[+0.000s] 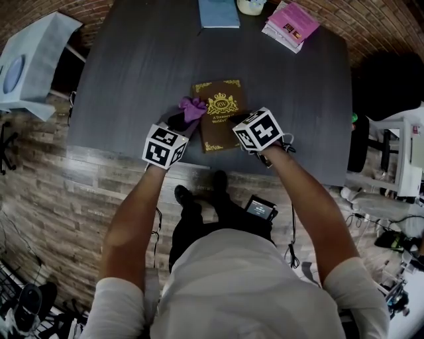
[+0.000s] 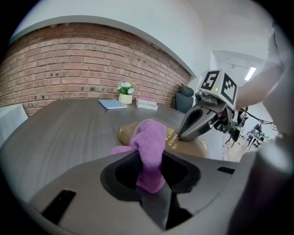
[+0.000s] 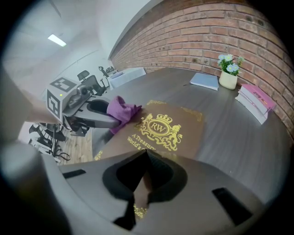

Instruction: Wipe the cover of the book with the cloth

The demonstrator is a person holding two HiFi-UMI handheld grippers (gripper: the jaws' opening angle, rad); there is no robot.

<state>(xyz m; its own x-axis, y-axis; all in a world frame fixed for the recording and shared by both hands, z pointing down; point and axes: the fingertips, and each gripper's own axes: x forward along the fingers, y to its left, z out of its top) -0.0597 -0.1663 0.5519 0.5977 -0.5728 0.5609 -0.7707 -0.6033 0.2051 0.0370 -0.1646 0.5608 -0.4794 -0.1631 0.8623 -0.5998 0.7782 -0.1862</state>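
A brown book [image 1: 218,109] with a gold crest lies on the dark table [image 1: 132,79] near its front edge. My left gripper [image 1: 180,122] is shut on a purple cloth [image 1: 193,108], which rests on the book's left edge. In the left gripper view the cloth [image 2: 149,147] bulges out from between the jaws, with the book [image 2: 186,141] beyond it. My right gripper [image 1: 242,120] is shut, its tips down on the book's near right part. In the right gripper view, the right gripper [image 3: 146,158] rests on the cover [image 3: 170,126]. The left gripper [image 3: 94,114] and cloth [image 3: 120,109] are at the left.
At the table's far edge lie a light blue book [image 1: 219,12], a small flower pot [image 1: 252,5] and a stack of pink books [image 1: 290,25]. A brick wall runs behind them. The person's shoes [image 1: 199,189] stand just below the table's front edge.
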